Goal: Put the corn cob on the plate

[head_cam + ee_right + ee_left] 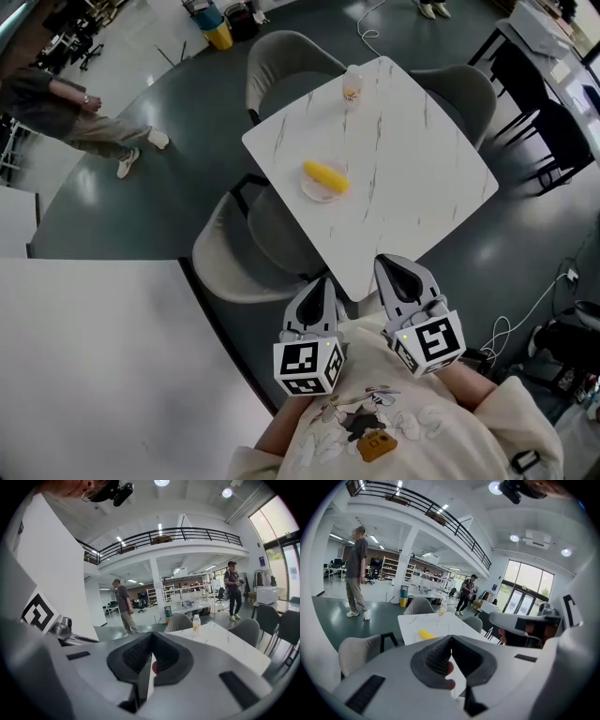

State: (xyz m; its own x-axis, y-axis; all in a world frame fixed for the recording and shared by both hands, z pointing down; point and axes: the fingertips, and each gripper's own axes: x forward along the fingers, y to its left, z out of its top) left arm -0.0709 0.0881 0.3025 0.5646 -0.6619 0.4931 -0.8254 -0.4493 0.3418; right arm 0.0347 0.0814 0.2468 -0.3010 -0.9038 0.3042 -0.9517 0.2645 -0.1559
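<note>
A yellow corn cob (325, 175) lies on a small pale plate (313, 190) on the white marble table (403, 178). The left gripper view shows the same cob (425, 634) far ahead on that table. Both grippers are held near my chest, off the table's near corner. My left gripper (321, 287) has its jaws pressed together with nothing between them. My right gripper (394, 268) is shut and empty too, its tips (151, 640) meeting.
A small bottle (352, 86) stands at the table's far corner. Grey chairs (234, 253) ring the table. A white desk surface (103, 366) lies at my left. A person (66, 112) walks at the far left, and cables trail on the floor at right.
</note>
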